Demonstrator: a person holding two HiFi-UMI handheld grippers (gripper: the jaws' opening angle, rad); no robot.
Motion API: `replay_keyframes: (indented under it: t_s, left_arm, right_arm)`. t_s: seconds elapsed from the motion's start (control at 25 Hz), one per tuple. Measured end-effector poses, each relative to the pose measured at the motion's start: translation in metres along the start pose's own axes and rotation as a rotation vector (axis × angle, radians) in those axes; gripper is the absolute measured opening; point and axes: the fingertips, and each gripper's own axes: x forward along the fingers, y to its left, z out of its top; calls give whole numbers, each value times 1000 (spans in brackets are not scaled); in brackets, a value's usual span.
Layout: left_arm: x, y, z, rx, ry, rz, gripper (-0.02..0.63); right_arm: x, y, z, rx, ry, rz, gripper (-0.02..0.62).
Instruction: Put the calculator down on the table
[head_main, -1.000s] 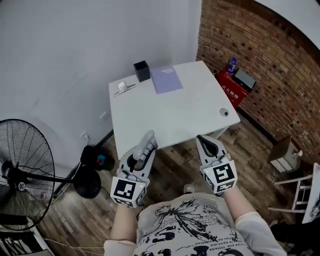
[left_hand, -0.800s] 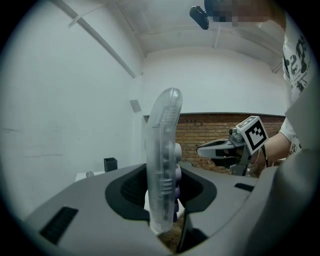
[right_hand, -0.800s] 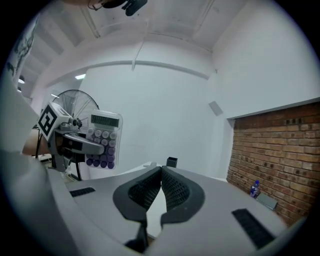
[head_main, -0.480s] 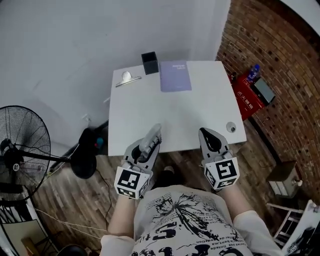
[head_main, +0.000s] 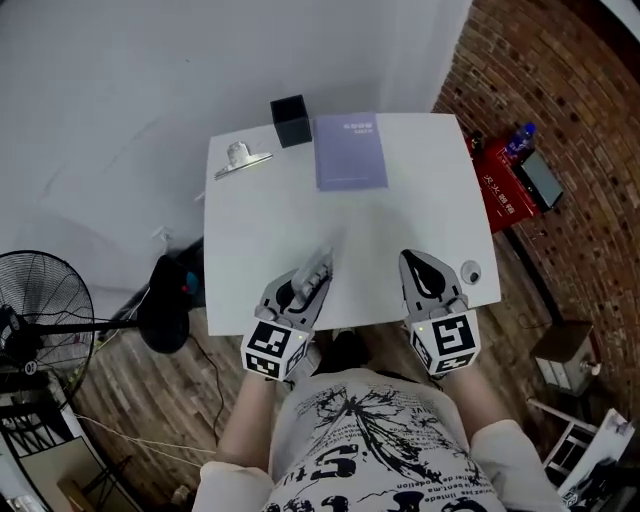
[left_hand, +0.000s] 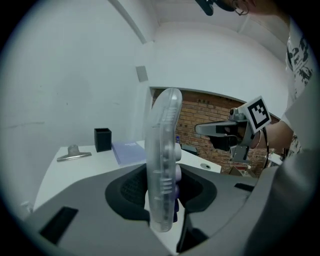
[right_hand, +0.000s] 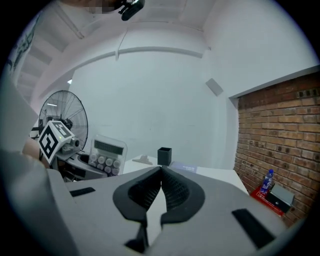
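Note:
A clear-cased calculator (head_main: 316, 274) with round keys (right_hand: 102, 162) stands on edge in my left gripper (head_main: 308, 284), which is shut on it. In the left gripper view the calculator (left_hand: 163, 150) rises upright between the dark pads (left_hand: 131, 189), edge-on to the camera. It hangs over the near part of the white table (head_main: 270, 235); whether it touches the top is not visible. My right gripper (head_main: 421, 263) is shut and empty over the table's near right edge. Its pads (right_hand: 172, 189) meet at the tips.
At the table's far side stand a black pen cup (head_main: 289, 120), a purple notebook (head_main: 350, 150) and a metal clip (head_main: 240, 160). A small round object (head_main: 470, 271) lies at the near right corner. A fan (head_main: 40, 320) stands left; a red box (head_main: 500, 180) sits by the brick wall.
Both grippers have moved forward from over the floor to over the table's near edge and come lower. The calculator stays held in the left gripper; the right stays shut.

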Motion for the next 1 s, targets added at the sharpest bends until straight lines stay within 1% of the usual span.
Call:
replay_keyframes:
  t_s: [0.08, 0.16, 0.32, 0.4, 0.44, 0.52, 0.76, 0.88, 1.0]
  left_arm:
    - [25, 14, -15, -18, 50, -19, 141]
    - [46, 24, -32, -54, 101, -45, 141]
    - [82, 35, -63, -140, 208, -113, 143]
    - [98, 39, -76, -157, 259, -141, 143]
    - [104, 40, -79, -162, 273, -154, 143]
    - [113, 43, -80, -191, 273, -172, 144]
    - [134, 59, -78, -290, 299, -137, 155]
    - [143, 71, -77, -360, 291, -94, 168]
    - [150, 80, -79, -410, 295, -59, 190]
  right_arm:
    - [22, -4, -10, 1, 31, 6, 15]
    - [41, -6, -22, 1, 68, 15, 15]
    - [72, -11, -41, 27, 124, 18, 15]
    - [85, -16, -47, 34, 142, 15, 15]
    - [91, -19, -51, 31, 152, 15, 15]
    - [101, -26, -58, 19, 172, 12, 15]
    - [118, -53, -60, 49, 185, -19, 15]
    - [124, -61, -61, 52, 196, -11, 15]
    - [131, -66, -62, 49, 208, 10, 15]
